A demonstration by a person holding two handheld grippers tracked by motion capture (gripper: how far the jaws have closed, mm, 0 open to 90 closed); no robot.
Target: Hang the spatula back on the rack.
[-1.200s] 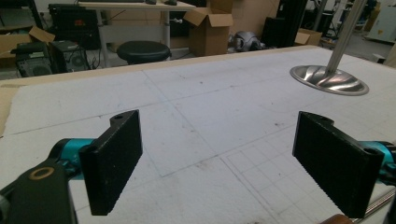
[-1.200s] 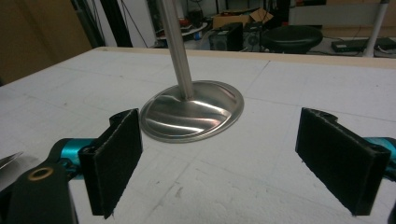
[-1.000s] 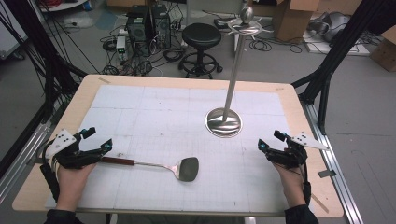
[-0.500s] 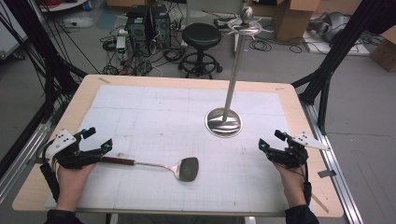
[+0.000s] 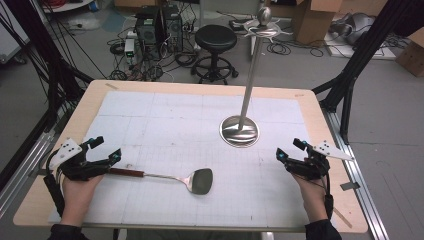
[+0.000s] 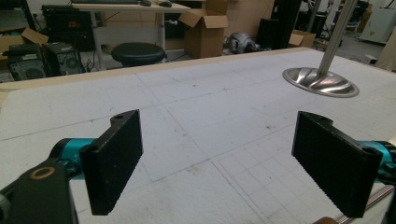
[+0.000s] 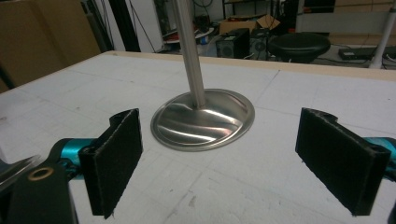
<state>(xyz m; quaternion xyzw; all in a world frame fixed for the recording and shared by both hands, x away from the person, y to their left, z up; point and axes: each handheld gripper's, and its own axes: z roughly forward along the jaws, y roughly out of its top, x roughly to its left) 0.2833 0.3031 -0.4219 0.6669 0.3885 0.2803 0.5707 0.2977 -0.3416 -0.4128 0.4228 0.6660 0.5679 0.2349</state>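
Left hand-held gripper (image 5: pixel 102 152) at the bench's 8 o'clock corner, jaws spread wide, nothing between them; its own view shows both black ribbed pads (image 6: pixel 112 161) apart over bare mat. Right hand-held gripper (image 5: pixel 290 155) at 4 o'clock, likewise released and empty, pointed toward the stand.

Spatula (image 5: pixel 165 176) lies flat on the white mat at about 7 o'clock, dark wooden grip end just beside the left jaws, thin metal shank running to 3 o'clock, blade (image 5: pixel 199 181) ending near bench centre. A sliver of the handle shows at the bottom right of the left gripper view.

Judgement: light, rigid, no fragility. Shank thin and smooth, likely to roll or slip between pads; wooden grip is thicker and less slick, the better place to pinch. Blade end will droop if held far back.

Steel stand (image 5: pixel 240 131) at 1 o'clock of centre: wide polished base, tall pole, hooked top. Probably bottom-heavy but tippable if the pole is knocked

Bench (image 5: pixel 320 120) edge bare wood
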